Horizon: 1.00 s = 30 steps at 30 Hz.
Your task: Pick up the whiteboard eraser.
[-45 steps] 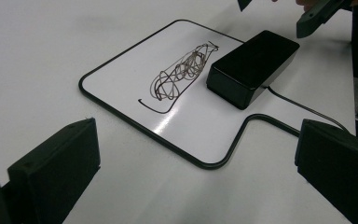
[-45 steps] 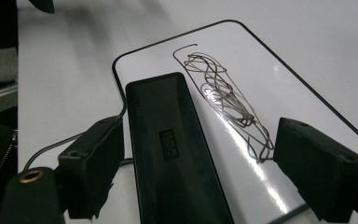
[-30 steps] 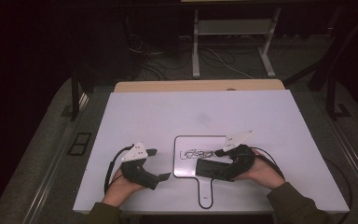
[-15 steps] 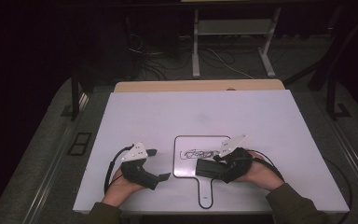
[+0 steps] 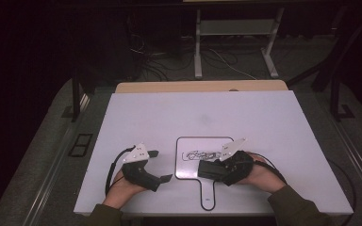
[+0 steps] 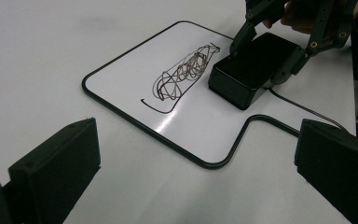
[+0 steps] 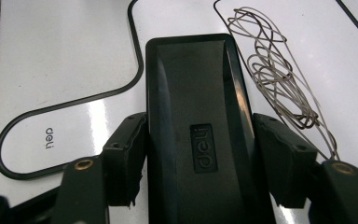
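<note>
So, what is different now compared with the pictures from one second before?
The right gripper has just been closing its jaws on the black eraser, which lies on the small whiteboard; the pads now press its two sides. The hand barely shifted. The left gripper stayed open beside the board, and the scribble is not wiped.

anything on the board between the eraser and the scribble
Nothing visible. The eraser, clamped in the right gripper, sits on the whiteboard right beside the scribble, with bare board between them.
</note>
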Each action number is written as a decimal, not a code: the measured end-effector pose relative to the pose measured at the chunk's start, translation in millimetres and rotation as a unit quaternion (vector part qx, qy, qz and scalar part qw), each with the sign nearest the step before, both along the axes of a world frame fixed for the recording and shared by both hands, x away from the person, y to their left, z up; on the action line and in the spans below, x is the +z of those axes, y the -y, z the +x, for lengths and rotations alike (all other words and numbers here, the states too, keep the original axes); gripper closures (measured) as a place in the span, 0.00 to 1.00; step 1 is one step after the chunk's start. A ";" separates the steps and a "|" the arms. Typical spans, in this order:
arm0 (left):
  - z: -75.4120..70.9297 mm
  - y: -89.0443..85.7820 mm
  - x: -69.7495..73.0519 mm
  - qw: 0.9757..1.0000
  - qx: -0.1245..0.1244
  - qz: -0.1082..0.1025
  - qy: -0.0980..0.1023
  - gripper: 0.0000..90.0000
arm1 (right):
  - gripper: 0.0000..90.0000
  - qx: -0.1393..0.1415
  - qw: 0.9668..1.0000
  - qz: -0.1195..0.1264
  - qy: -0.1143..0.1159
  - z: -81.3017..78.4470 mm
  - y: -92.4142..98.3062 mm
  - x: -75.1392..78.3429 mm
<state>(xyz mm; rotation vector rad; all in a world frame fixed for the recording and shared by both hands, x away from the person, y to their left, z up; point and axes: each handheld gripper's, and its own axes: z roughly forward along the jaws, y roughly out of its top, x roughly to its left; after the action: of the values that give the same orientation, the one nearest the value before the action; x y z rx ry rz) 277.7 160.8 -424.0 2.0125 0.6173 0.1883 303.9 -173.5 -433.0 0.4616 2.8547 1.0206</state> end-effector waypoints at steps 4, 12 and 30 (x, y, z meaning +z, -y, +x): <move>-0.1 0.1 0.0 1.000 0.000 0.000 0.000 0.00 | 0.42 0.007 1.000 -0.001 0.002 1.5 0.6 -0.9; 0.0 0.1 -0.1 1.000 0.000 -0.001 -0.001 0.00 | 0.43 0.006 1.000 -0.002 -0.011 3.6 0.3 0.0; 0.2 -0.9 -0.5 1.000 0.002 -0.004 -0.002 0.00 | 0.43 0.003 1.000 0.000 -0.008 3.1 2.7 5.8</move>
<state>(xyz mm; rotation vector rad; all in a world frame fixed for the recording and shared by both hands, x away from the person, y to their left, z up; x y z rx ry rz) 277.9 161.7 -424.5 2.0049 0.6231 0.1850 307.1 -176.2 -427.1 0.4649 2.8716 1.0211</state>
